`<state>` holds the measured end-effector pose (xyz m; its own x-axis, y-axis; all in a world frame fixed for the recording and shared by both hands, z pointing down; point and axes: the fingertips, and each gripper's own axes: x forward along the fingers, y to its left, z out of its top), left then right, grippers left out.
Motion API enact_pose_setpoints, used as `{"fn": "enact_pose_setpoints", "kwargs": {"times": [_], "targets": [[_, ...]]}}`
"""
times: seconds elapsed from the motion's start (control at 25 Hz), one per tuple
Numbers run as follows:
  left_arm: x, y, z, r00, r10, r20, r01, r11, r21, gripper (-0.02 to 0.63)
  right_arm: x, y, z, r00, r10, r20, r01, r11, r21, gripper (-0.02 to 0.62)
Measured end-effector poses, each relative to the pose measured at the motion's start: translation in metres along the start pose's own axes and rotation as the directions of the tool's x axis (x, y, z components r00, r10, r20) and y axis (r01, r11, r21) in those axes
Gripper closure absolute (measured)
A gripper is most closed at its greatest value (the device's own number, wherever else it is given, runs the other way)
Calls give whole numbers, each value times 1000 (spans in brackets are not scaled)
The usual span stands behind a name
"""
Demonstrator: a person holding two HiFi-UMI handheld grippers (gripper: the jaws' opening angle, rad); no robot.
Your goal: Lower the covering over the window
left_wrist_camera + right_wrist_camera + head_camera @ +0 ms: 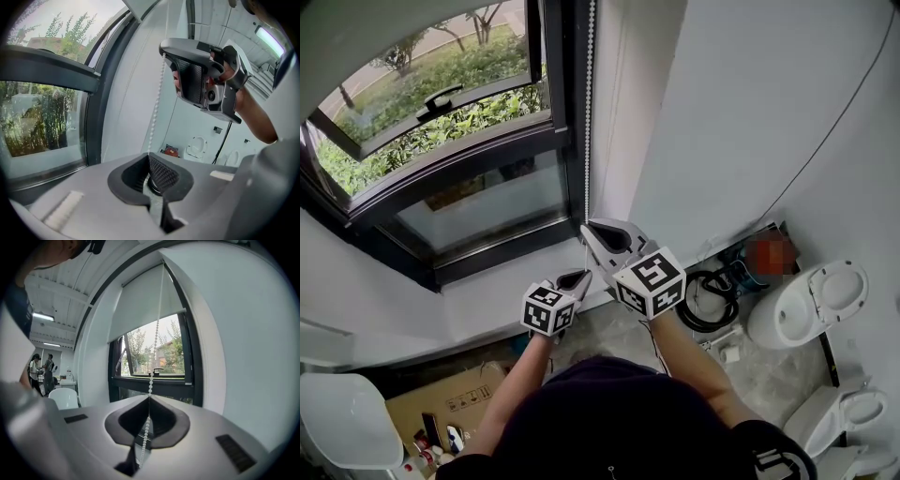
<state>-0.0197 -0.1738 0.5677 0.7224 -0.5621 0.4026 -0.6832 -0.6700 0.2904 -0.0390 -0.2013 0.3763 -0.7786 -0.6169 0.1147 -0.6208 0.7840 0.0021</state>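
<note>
1. White walls (750, 94) and a stone floor (769, 375) frame the spot. Nearest, the left gripper (151, 161) is pinched tight on the chain (589, 94), low down.
2. Just above it, the right gripper (147, 401) is clamped on the same chain, which runs through its jaws.
3. Beyond, the chain climbs beside the window (478, 202) to the blind (140, 305). It covers only the top, so most of the lowering is probably left.
4. Nothing seems to block the chain. Toilets (811, 300), a hose (708, 305) and a box (441, 403) sit well apart on the floor.
</note>
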Motion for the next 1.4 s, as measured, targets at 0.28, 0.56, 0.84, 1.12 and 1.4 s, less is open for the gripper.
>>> {"fn": "enact_pose_setpoints", "kwargs": {"times": [0.28, 0.56, 0.84, 1.12, 1.4], "targets": [[10, -4, -44, 992, -13, -123, 10, 1000, -23, 594, 8, 2, -46, 989, -31, -147, 23, 998, -59, 581], [13, -2, -88, 975, -20, -220, 6, 998, -64, 594, 10, 10, -87, 976, -10, -219, 8, 1000, -11, 581], [12, -5, -112, 957, -25, -290, 6, 998, -67, 594, 13, 10, -114, 957, -32, -290, 12, 998, -69, 581], [8, -4, -130, 943, -22, -333, -4, 997, -78, 592, 13, 6, -140, 939, -35, -342, 21, 999, -44, 583], [6, -8, -137, 936, -35, -351, -3, 994, -107, 592, 11, 4, -163, 918, -24, -395, 22, 1000, -9, 583]]}}
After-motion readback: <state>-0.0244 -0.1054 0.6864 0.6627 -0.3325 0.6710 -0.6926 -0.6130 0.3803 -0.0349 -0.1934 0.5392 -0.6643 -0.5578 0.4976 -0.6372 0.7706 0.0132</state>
